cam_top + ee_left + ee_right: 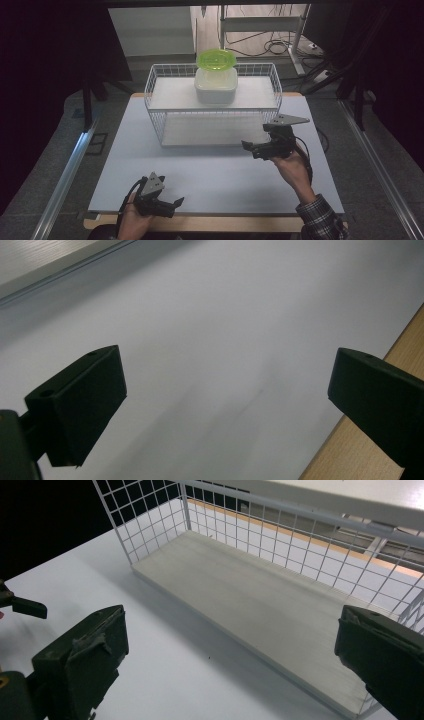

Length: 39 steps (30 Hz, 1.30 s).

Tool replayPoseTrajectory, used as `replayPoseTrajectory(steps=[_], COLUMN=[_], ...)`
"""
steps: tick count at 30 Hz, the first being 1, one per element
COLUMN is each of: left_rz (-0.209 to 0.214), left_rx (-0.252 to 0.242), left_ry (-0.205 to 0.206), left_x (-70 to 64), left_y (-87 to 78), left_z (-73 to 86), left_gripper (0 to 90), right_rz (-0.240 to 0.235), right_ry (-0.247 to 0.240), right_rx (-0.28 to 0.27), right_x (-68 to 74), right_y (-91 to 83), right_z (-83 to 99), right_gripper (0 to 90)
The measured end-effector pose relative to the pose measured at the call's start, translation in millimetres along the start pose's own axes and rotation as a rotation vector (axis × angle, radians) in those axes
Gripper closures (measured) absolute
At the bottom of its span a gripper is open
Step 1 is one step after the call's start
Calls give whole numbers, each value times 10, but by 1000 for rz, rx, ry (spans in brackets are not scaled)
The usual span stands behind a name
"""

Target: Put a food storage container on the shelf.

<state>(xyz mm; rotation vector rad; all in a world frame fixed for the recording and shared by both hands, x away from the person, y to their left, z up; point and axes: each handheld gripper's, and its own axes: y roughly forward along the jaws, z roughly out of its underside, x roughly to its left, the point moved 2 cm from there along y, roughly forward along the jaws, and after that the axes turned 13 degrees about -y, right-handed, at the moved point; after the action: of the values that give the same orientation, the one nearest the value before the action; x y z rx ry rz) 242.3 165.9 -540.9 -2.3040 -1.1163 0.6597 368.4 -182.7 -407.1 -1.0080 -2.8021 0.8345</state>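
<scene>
White wire rack (213, 107) stands on the bench (210, 172), toward the far side, roughly centred. Its long axis runs left-right across the bench; the open front faces the person. Two levels: a top shelf and a bottom board (260, 610).

A white tub (216, 85) sits on the top shelf, near the middle, against the back wire. A green lid (216, 59) lies on the tub, tilted and shifted off toward the back, not seated flat.

Right tool (265, 146) is held above the bench just in front of the rack's right front corner, near it but not touching. It points left and slightly toward the rack. Jaws spread wide, nothing between them. Grey plate on top, cable trailing over the hand. In the right gripper view the jaws frame the bottom board, which is bare; the wire back and end wall rise behind it. The board's long axis runs diagonally from upper left to lower right in that view. A bit of the other tool (22, 605) shows at the left edge.

Left tool (162, 202) is at the near edge of the bench, left of centre, well apart from the rack. It points right along the bench edge. Jaws spread, grasping nothing. In the left gripper view the jaws sit over bare bench surface, with the wood edge strip (380, 440) at lower right.
</scene>
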Motion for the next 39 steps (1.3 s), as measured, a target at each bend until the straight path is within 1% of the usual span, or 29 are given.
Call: replayPoseTrajectory(steps=[6, 10, 17, 20, 24, 29, 32, 39], left_rz=[0, 1, 3, 4, 5, 5, 4, 5], left_rx=[2, 3, 0, -1, -2, -2, -1, -1], left_ry=[1, 2, -1, -2, -4, -3, -3, -3], left_x=[-2, -1, -3, -2, -5, -5, -4, -3], left_y=[2, 2, -2, -4, -3, -1, 0, -2], left_z=[2, 1, 1, 0, 1, 1, 1, 1], left_gripper=[19, 19, 18, 18, 18, 18, 18, 18], right_rz=[1, 5, 44, 47, 43, 41, 38, 37], right_ry=[-3, -9, -15, -18, -16, -21, -19, -18], right_rx=[3, 14, 29, 32, 35, 60, 65, 81], right_x=[37, 60, 101, 120, 145, 178, 186, 220], right_y=[11, 34, 39, 22, 6, 5, -4, -14], right_z=[75, 143, 273, 322, 390, 513, 579, 689], right_gripper=[8, 7, 0, 0, 0, 0, 0, 0])
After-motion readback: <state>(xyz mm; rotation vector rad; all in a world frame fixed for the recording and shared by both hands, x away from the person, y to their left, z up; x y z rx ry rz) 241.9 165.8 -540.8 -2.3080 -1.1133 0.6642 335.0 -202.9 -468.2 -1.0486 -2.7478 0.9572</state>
